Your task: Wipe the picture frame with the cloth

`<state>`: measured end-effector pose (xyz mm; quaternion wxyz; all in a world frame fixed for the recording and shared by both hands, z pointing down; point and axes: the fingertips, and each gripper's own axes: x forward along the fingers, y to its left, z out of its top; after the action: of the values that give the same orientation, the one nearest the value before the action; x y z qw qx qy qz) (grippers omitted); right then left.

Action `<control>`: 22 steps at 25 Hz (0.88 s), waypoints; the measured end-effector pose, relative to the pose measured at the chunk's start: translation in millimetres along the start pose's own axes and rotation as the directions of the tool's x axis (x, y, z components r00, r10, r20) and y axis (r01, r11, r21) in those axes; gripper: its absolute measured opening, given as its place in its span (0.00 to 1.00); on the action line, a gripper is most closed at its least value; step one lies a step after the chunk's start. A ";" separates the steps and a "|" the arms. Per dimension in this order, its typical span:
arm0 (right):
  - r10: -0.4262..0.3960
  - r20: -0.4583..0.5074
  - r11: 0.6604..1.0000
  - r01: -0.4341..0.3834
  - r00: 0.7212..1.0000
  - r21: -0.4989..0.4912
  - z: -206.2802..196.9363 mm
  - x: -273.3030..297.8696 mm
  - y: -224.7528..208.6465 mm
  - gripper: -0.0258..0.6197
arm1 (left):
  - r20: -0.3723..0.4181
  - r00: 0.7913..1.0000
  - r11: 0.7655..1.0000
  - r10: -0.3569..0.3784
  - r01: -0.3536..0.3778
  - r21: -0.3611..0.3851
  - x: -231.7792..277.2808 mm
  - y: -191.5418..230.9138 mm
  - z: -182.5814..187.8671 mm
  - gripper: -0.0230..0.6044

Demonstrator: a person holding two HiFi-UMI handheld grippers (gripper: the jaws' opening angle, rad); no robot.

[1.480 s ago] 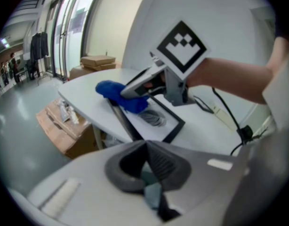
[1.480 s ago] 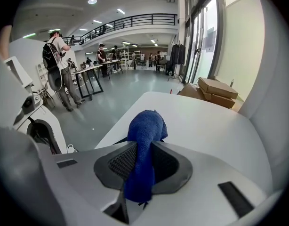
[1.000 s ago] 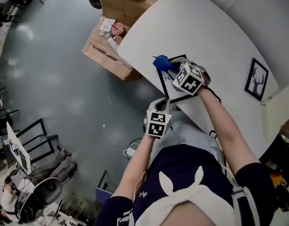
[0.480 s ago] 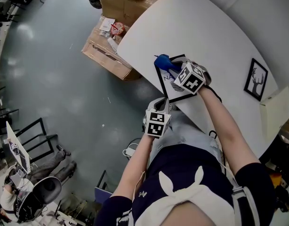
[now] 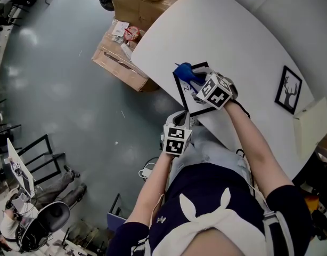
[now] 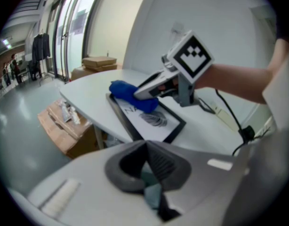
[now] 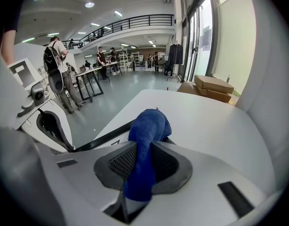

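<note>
Right gripper (image 7: 140, 166): jaws clamped on a blue cloth (image 7: 148, 126). One fold drawn down between the pads, bunched bulk standing out past the tips. In the head view, poised over the picture frame (image 5: 193, 101), with the cloth on or just above the frame's far-left corner. Actual contact not resolvable.

Left gripper (image 6: 147, 161): jaws pressed together, nothing gripped. Held off the white table (image 5: 243, 31), just beside its near edge and close to the frame's near corner, but apart from the frame. No part in the wipe at this moment.

Picture frame: black-rimmed, lying flat at the table's near edge, with a feather-like print under the glass. Long axis running near to far, skewed slightly left at the far end.

Deciding relation: cloth at the far end of that axis, with nearly all of the frame's face lying toward the near side, beneath and behind the right gripper. Judged requirement for the coming stroke: a draw along the long axis toward the near edge. Right gripper plainly the better placed, being over the work. Left gripper close enough to steady the near corner should the frame slide, judged a real risk this close to the table edge.

Elsewhere: second black frame (image 5: 289, 89) toward the table's right end, well apart. Cardboard boxes (image 5: 121, 63) on the floor to the left.
</note>
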<state>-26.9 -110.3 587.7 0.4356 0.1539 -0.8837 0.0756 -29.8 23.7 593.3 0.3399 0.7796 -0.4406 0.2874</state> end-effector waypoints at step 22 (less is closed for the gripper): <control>0.040 -0.008 0.998 -0.040 0.999 0.044 -25.1 -18.2 33.5 0.17 | 0.003 1.000 1.000 0.015 -0.015 0.006 0.9 -0.3 0.5 0.04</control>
<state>-9.0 -68.4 588.6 0.4345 0.1454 -0.8827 0.1043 -29.1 23.0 593.6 0.3347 0.7778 -0.4459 0.2903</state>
